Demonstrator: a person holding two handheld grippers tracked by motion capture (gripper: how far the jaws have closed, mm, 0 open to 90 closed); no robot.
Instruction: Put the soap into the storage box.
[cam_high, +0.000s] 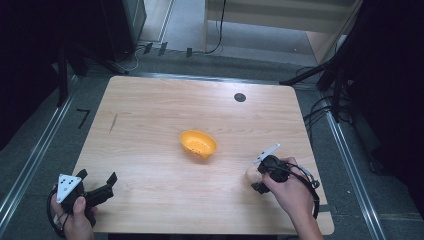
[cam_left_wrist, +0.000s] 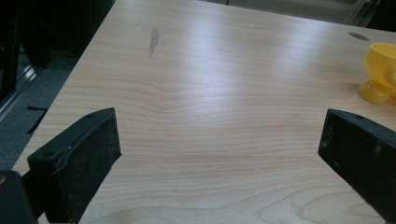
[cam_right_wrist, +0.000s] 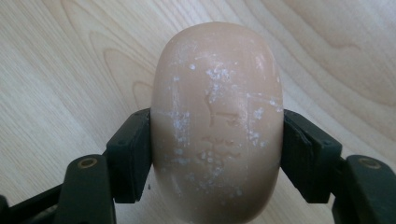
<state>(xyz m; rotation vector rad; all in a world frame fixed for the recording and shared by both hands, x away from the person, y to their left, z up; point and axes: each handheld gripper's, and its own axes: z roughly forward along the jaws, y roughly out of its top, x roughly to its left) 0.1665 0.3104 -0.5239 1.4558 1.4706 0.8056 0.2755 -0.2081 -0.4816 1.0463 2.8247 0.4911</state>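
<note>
While clamped between both jaws of the right gripper (cam_right_wrist: 217, 154), soap (cam_right_wrist: 217, 121): a pale pink oval bar, stamped on its face and flecked with white, one jaw pressed to each long side. Seen from above at the desk's near right, just a pale end (cam_high: 251, 173) peeking out left of the right gripper (cam_high: 261, 181), close over or on the wood, which cannot be told. Wrapped around that gripper from below, the right hand (cam_high: 290, 187). Left of the soap and farther back, well apart, near the middle of the desk (cam_high: 150, 110), a yellow dish (cam_high: 198, 143) with small holes in its floor. At the near left corner, held by the left hand (cam_high: 75, 220), the left gripper (cam_high: 96, 176), jaws spread wide with nothing between them but bare wood. Near the far edge, a dark round hole (cam_high: 240, 97).
</note>
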